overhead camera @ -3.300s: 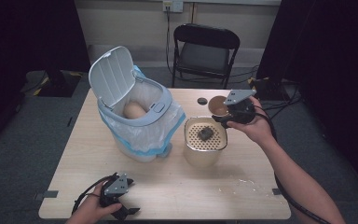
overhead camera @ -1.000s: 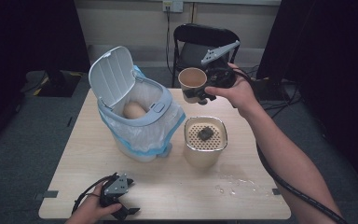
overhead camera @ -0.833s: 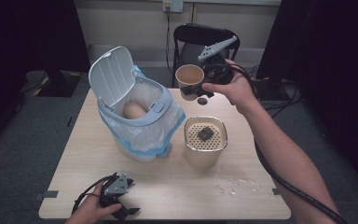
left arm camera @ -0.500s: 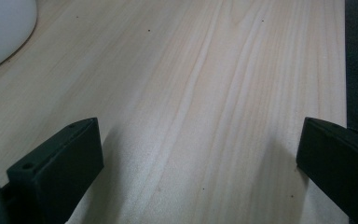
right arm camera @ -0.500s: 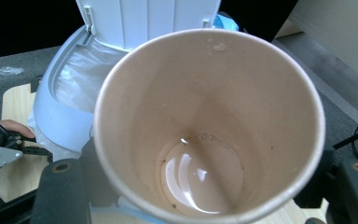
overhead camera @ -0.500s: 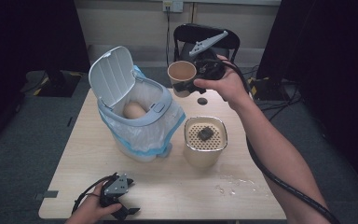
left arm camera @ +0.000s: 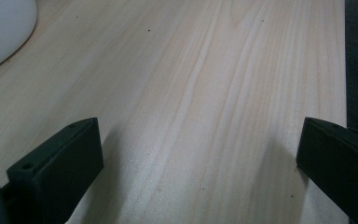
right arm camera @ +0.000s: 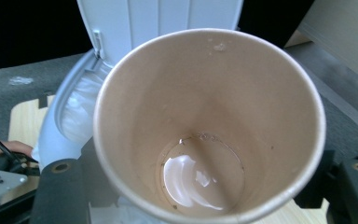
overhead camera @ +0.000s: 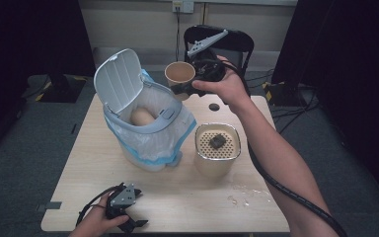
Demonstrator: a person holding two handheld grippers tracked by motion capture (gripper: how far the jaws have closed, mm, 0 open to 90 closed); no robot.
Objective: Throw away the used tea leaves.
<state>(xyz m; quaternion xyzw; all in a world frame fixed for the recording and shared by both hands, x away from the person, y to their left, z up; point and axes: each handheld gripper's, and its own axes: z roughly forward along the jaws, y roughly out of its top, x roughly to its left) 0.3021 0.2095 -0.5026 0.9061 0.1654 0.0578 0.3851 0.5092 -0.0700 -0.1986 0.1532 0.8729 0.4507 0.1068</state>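
A brown paper cup (overhead camera: 179, 74) hangs in the air beside the upper right of the open bin, my right gripper (overhead camera: 189, 88) shut on its side. In the right gripper view the cup (right arm camera: 261, 107) is tilted toward the camera, with a little liquid (right arm camera: 200, 175) at its bottom, and my right gripper (right arm camera: 209, 189) has a black jaw on each side of it. The white bin (overhead camera: 143, 133) has its lid (overhead camera: 117, 79) up, a plastic liner, and a tan object (overhead camera: 140, 117) inside. My left gripper (overhead camera: 132, 223) rests open on the table (left arm camera: 200, 93) near the front edge.
A beige container (overhead camera: 217, 158) with a perforated top and a dark lump (overhead camera: 217, 141) stands right of the bin. A small dark cap (overhead camera: 213, 106) lies behind it. Water drops (overhead camera: 242, 195) spot the table's front right. A black chair (overhead camera: 237, 42) stands behind the table.
My right gripper has lifted the cup from beside the beige container and carried it up and left toward the open bin. The left gripper has not moved.
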